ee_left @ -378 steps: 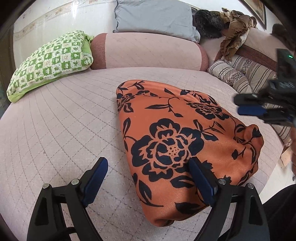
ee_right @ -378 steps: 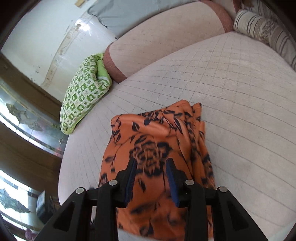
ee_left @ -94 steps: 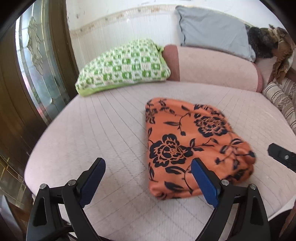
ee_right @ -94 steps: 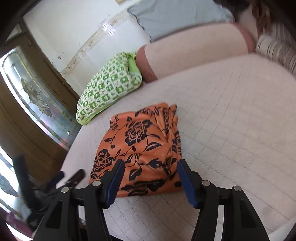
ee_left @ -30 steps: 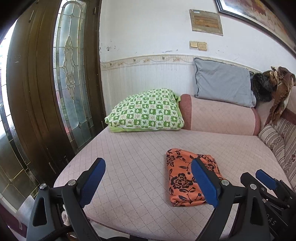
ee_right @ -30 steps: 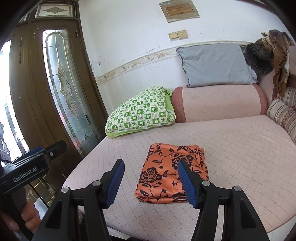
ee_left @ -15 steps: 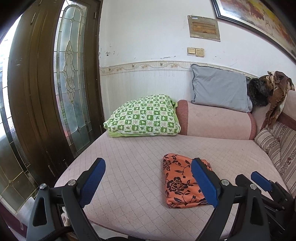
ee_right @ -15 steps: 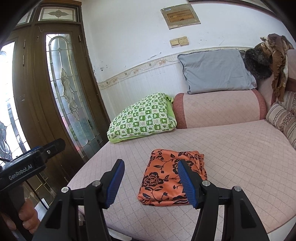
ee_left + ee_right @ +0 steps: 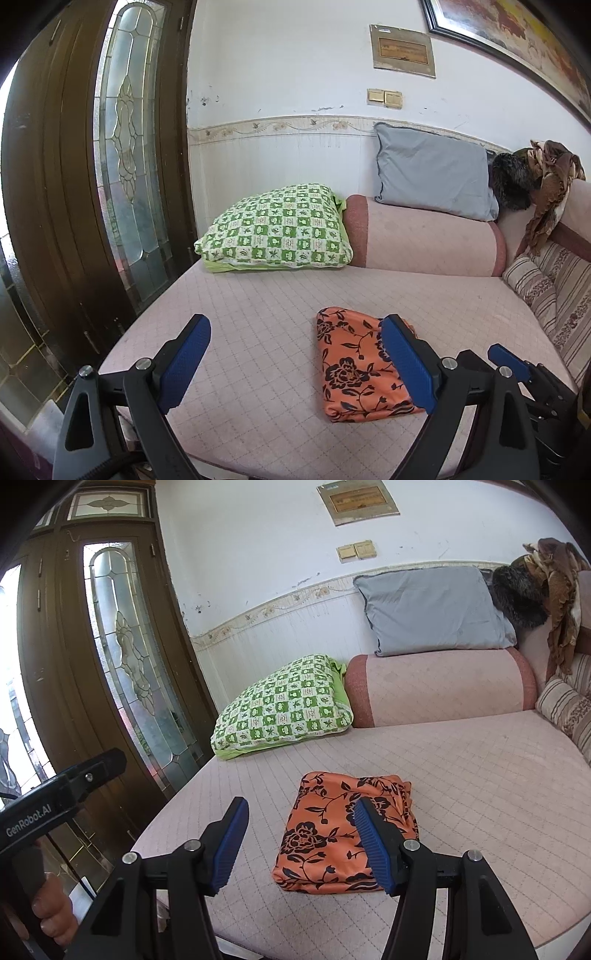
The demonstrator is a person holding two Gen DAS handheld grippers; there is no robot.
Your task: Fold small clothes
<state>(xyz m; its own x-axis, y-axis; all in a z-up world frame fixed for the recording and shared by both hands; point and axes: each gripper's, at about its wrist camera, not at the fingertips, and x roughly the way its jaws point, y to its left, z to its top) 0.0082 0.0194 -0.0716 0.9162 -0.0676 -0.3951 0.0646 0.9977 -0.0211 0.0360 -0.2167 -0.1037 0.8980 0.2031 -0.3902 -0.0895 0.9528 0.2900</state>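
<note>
Both the left tongs [image 9: 295, 363] and right tongs [image 9: 301, 843] gape wide, empty, well short of the folded orange garment [image 9: 347, 830]; judged finished, it should lie undisturbed.

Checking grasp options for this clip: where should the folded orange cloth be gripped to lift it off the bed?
Probably the thick folded edge nearest the camera on the orange cloth, approached low from the front of the bed. It lies flat as a compact bundle, and that rounded near edge gives an open gripper several layers to pinch.
</note>
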